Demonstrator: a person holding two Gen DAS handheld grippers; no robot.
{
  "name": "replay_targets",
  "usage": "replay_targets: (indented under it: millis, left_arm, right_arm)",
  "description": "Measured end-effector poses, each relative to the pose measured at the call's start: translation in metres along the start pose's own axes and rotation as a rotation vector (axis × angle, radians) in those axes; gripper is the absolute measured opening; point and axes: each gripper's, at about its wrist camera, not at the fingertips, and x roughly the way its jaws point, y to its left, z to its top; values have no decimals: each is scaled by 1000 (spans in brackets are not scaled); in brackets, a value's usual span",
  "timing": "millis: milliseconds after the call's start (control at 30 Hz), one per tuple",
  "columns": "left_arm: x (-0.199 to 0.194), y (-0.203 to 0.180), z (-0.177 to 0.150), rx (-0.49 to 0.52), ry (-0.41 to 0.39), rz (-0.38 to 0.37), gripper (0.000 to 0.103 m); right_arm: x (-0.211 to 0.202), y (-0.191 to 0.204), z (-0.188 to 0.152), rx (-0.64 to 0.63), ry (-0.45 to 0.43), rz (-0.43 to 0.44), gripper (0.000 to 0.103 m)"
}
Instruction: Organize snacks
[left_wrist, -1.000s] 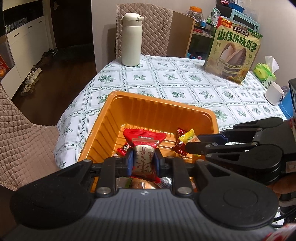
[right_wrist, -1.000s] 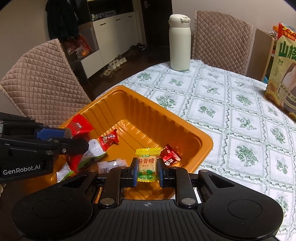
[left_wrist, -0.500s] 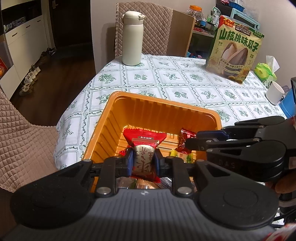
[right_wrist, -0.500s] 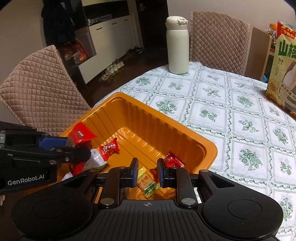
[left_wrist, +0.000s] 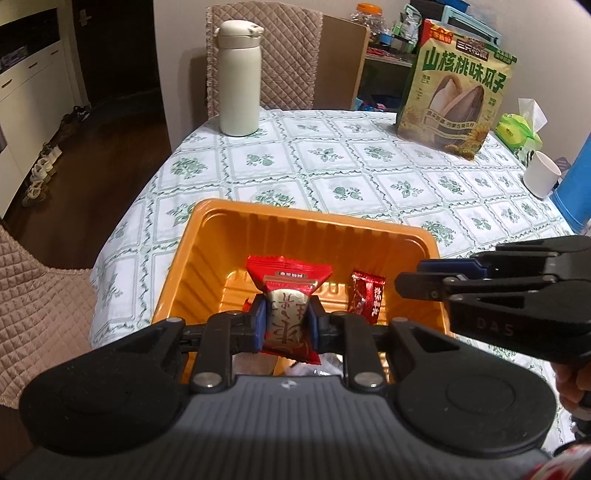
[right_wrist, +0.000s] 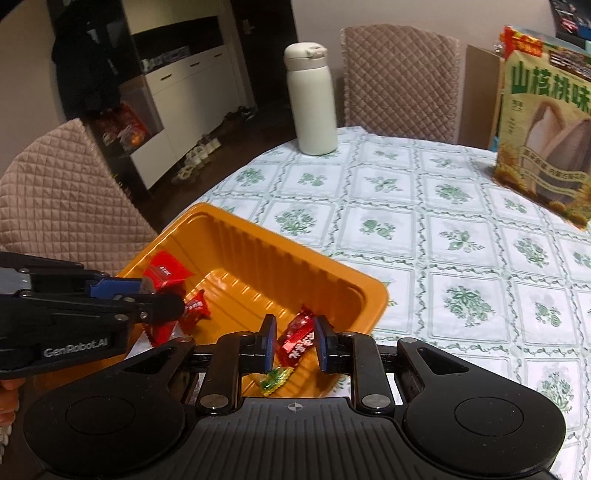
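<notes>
An orange tray (left_wrist: 295, 212) (right_wrist: 280, 236) sits on the near left part of the table. Above its near side my left gripper (left_wrist: 286, 321) is shut on a red-and-white wrapped candy (left_wrist: 286, 295); the right wrist view shows this gripper (right_wrist: 173, 299) at the left. My right gripper (right_wrist: 297, 343) hangs over the tray's near right corner, jaws narrow with nothing pressed between the pads. Below it a red candy (right_wrist: 297, 338) (left_wrist: 365, 295) and a yellow candy (right_wrist: 275, 380) lie on the tray floor. Another small red candy (right_wrist: 195, 310) lies further left.
A cream bottle (left_wrist: 238, 79) stands at the table's far edge. A big green seed bag (left_wrist: 458, 88), a tissue pack (left_wrist: 517, 133), a white cup (left_wrist: 541, 179) and a blue container (left_wrist: 576, 184) stand at the right. Quilted chairs flank the table.
The yellow candy left my right gripper and fell into the tray. My left gripper shifted a little over the tray, still shut on its candy.
</notes>
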Motion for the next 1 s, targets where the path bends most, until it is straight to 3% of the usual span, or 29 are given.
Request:
replay_targets:
  millis: [367, 467, 867, 933, 1000]
  left_arm:
    - [19, -4, 10, 38, -9, -28, 22]
    - [18, -2, 8, 37, -2, -24, 31]
    - [-16, 8, -9, -1, -12, -42, 34]
    - [-26, 8, -13, -6, -14, -41, 40]
    - [-37, 7, -16, -8, -24, -37, 45]
  right_arm:
    - [-19, -10, -1, 58, -49, -40, 23]
    - [-25, -11, -2, 70, -58, -45, 23]
    - [-45, 4, -12, 71, -78, -34, 24]
    - [-48, 7, -15, 73, -79, -27, 29]
    - [-54, 11, -18, 78, -88, -25, 43]
